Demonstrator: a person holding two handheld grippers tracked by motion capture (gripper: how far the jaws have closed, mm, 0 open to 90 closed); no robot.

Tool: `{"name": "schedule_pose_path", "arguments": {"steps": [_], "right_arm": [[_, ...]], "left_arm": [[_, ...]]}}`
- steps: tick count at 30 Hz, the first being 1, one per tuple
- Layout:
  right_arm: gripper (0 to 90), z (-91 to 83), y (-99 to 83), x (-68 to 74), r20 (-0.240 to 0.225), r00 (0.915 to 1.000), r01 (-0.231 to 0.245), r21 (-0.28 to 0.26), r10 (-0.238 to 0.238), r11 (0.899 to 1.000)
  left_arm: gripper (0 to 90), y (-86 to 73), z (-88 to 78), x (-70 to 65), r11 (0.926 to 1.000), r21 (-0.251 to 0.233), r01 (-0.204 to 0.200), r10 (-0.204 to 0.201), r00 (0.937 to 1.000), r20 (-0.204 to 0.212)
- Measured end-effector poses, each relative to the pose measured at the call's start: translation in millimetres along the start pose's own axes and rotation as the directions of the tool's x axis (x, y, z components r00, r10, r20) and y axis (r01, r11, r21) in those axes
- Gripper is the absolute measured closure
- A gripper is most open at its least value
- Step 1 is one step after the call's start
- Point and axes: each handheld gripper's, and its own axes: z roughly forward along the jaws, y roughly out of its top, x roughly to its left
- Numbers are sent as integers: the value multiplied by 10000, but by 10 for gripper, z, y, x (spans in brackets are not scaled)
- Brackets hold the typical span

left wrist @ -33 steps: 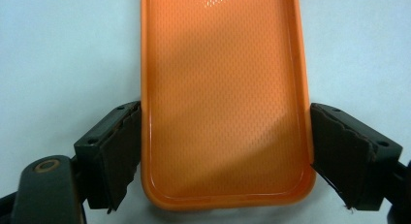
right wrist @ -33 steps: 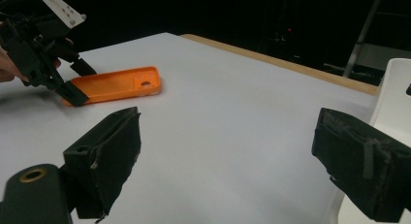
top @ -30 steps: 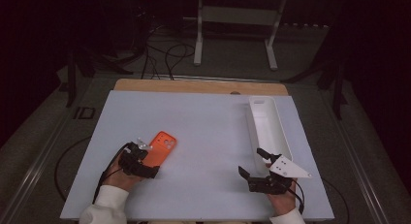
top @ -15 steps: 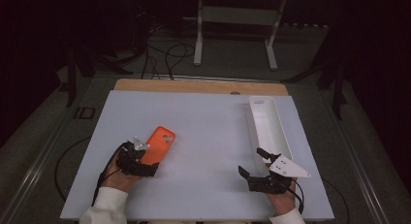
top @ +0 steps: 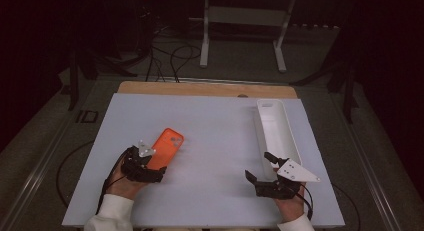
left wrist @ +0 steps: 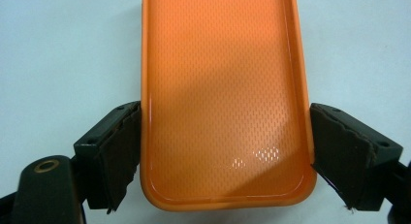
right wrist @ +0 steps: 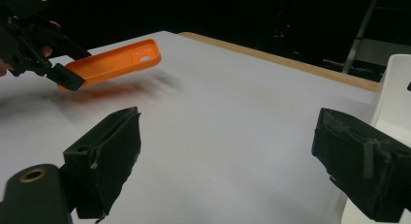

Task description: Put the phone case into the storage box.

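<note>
The orange phone case (left wrist: 225, 98) looks like glossy plastic with a fine dimpled inner texture. The worktop (top: 220, 126) is matt and smooth, edged in wood. The white tray (top: 276, 126) is smooth plastic.

Was a table topped by a pale blue-white sheet (top: 220, 141), matte and smooth, covering nearly the whole surface. Left bare along the far edge a narrow strip of light wood (top: 205, 88). Carried a long white tray (top: 277, 131) flat on the sheet near the right side, lengthwise from near to far, with its far end close to the wooden strip. Stood over a grey floor (top: 240, 66) strewn with dark cables (top: 172, 53).
</note>
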Motion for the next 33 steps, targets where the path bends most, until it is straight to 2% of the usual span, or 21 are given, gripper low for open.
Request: {"name": "schedule_pose_path", "arguments": {"steps": [14,23,33], "right_arm": [[99,47,52,26,-222,9996,-166,57,167,9998],[97,96,118,21,-395,9987,-325,226,334,9992],[92,223,195,7,-741,9952,-603,533,641,9968]], "left_arm": [[164,54,-93,-74,9961,-831,-310,296,9994,-186],[163,97,-163,-130,9860,-1496,-730,700,9972,-257],[163,144,-231,-196,9748,-1956,-1070,1027,9942,-316]]}}
